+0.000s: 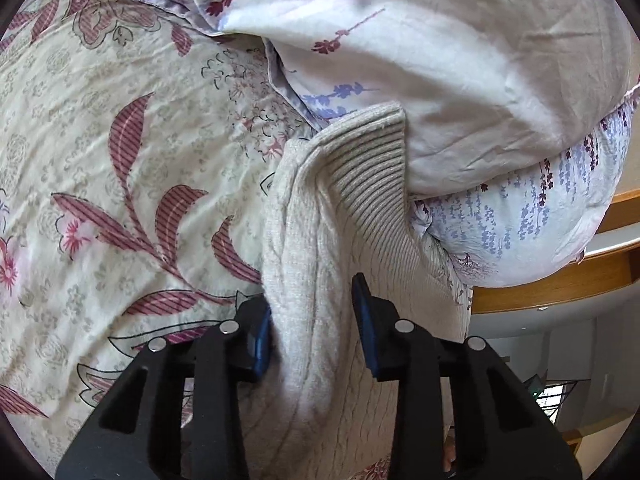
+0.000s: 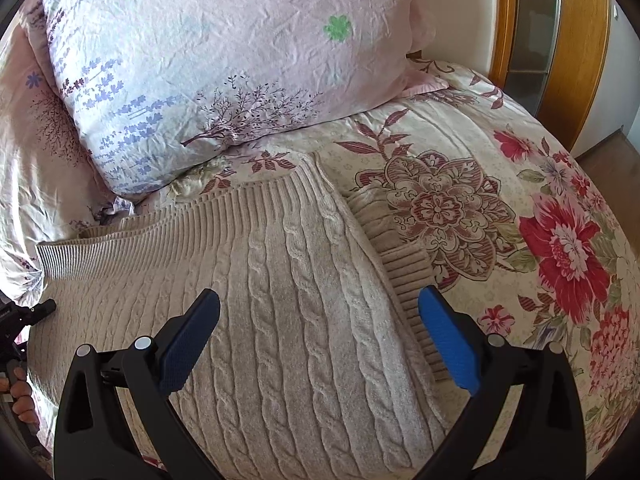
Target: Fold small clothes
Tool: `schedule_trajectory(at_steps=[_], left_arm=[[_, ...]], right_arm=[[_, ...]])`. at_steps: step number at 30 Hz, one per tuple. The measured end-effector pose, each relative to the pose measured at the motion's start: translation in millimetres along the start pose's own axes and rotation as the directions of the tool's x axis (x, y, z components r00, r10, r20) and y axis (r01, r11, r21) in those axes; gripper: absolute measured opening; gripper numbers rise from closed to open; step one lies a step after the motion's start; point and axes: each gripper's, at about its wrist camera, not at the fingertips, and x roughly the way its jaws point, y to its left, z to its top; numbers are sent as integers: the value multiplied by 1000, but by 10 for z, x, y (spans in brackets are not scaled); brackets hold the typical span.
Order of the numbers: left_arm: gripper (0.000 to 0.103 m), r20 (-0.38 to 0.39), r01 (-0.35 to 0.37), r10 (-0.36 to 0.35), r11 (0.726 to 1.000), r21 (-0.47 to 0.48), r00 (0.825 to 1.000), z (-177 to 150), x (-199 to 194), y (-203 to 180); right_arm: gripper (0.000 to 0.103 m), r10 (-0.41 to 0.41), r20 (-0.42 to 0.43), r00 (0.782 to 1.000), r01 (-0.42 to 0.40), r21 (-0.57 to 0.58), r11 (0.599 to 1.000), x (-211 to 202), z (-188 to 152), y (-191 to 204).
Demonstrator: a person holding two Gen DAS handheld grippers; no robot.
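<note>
A beige cable-knit sweater with ribbed hem and cuffs lies spread across a bed covered by a cream floral bedspread printed with red and maroon flowers. The left hand-held gripper, black with blue pads, has a bunched fold of the sweater between its two fingers; the left pad touches the knit, while a narrow gap shows beside the right pad, so a firm clench cannot be confirmed. From this fold the ribbed hem rises toward a pale lavender-print pillow that sits just beyond it. The right hand-held gripper hovers above the flat body of the sweater with its jaws spread wide and nothing between them. A ribbed cuff lies along the sweater's right edge, near the right blue pad. A pink floral pillow rests at the head of the bed, just beyond the hem. A person's fingers show at the left edge of the right wrist view.
</note>
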Motion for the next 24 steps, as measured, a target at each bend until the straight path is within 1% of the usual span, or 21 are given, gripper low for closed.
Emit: schedule_trajectory(at_steps=[1, 2, 3, 5, 7, 12, 15, 19, 22, 24], left_arm=[[36, 0, -8, 8, 1000, 6, 1000, 6, -14, -2], [32, 4, -24, 23, 1000, 19, 1000, -2, -18, -24], [26, 3, -34, 34, 999, 25, 999, -16, -6, -39], [22, 14, 0, 0, 1000, -2, 1000, -37, 9, -69], [21, 26, 51, -51, 998, -21, 998, -63, -55, -103], [20, 44, 125, -125, 992, -2, 991, -165, -216, -398], [20, 54, 183, -183, 983, 12, 982, -275, -284, -678], [20, 34, 270, -271, 963, 22, 962, -501, -219, -1175], [20, 3, 335, -335, 942, 3, 942, -688, 43, -1591], [20, -25, 353, -353, 935, -9, 935, -824, 279, -1844]], right_arm=[[101, 2, -2, 1000, -2, 5, 1000, -1, 1, -4], [101, 5, -1, 1000, -5, 10, 1000, -10, 2, -7], [101, 8, 2, 1000, -8, 13, 1000, -25, -4, -16], [101, 9, 14, 1000, -9, 14, 1000, -81, -21, -37], [101, 9, 26, 1000, -10, 19, 1000, -144, -42, -76], [101, 18, 37, 999, -20, 56, 998, -261, -96, -279], [101, 28, 37, 999, -31, 77, 997, -312, -116, -436], [101, 38, 45, 998, -42, 87, 995, -403, -126, -665], [101, 39, 51, 998, -44, 106, 993, -492, -147, -885], [101, 33, 54, 998, -40, 125, 991, -558, -184, -1052]])
